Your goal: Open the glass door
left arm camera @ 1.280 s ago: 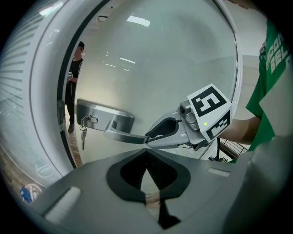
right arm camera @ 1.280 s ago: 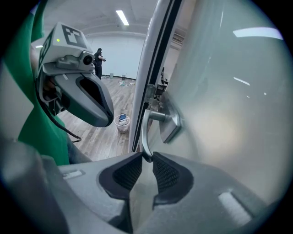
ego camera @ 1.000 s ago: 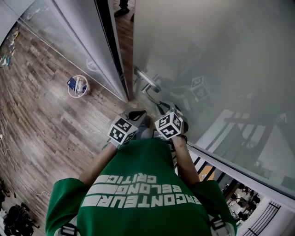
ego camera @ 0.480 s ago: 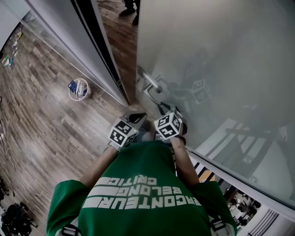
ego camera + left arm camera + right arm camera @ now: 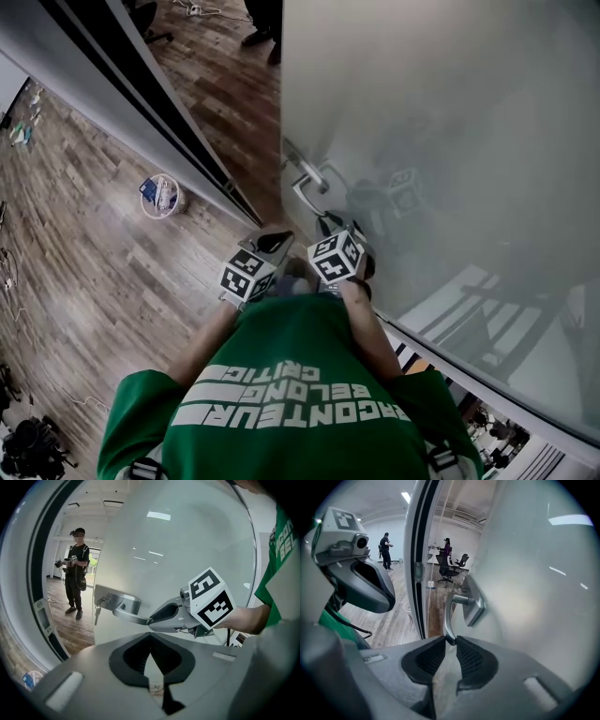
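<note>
The frosted glass door (image 5: 441, 112) stands ajar at the right of the head view. Its metal lever handle (image 5: 309, 183) sits near the door's edge. My right gripper (image 5: 323, 223) is shut on the free end of that handle (image 5: 449, 616), with the lever pinched between the ribbed pads (image 5: 451, 641). In the left gripper view the same handle (image 5: 126, 616) carries a hanging key (image 5: 97, 613), and the right gripper (image 5: 152, 619) bites its tip. My left gripper (image 5: 277, 242) hangs just left of the right one, shut on nothing (image 5: 151, 634), apart from the door.
The dark door frame (image 5: 141, 94) runs diagonally at the left, with wood floor showing through the gap. A white bucket (image 5: 161, 195) with items sits on the floor beside the frame. Beyond the doorway stand a person (image 5: 75, 573) and an office chair (image 5: 447, 571).
The door has swung further open: the gap between its edge and the frame has widened and more floor shows beyond. Both grippers keep their hold and place.
</note>
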A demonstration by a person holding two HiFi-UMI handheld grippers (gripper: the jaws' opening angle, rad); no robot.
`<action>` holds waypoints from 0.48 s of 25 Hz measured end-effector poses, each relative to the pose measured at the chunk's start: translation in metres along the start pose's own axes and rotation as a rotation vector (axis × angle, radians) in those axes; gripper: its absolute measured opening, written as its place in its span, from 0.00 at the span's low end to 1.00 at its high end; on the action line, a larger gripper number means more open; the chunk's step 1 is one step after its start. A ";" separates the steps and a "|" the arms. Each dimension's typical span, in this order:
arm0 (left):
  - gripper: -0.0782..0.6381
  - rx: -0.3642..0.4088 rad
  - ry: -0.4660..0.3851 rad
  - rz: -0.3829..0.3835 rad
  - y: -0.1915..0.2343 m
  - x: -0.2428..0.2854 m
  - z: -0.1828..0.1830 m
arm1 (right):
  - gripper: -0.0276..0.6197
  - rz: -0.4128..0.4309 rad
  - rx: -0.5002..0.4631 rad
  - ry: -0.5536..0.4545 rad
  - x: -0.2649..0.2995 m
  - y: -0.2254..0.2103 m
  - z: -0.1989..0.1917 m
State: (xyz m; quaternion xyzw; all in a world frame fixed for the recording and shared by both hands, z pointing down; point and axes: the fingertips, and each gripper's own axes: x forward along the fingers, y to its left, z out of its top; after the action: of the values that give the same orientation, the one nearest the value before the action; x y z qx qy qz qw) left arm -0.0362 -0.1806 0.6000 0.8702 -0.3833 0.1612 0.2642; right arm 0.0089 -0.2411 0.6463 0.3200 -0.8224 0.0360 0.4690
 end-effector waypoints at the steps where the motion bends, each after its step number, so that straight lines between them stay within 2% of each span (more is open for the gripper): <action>1: 0.13 0.002 0.002 0.002 0.000 0.003 0.000 | 0.13 -0.005 0.003 0.000 0.002 -0.004 0.000; 12: 0.13 0.027 0.000 0.054 -0.007 0.040 0.004 | 0.14 -0.076 0.032 -0.028 0.027 -0.059 -0.016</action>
State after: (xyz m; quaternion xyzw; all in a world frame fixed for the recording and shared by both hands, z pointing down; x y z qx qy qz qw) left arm -0.0040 -0.2022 0.6134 0.8631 -0.4044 0.1733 0.2481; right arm 0.0441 -0.2951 0.6628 0.3590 -0.8154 0.0270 0.4533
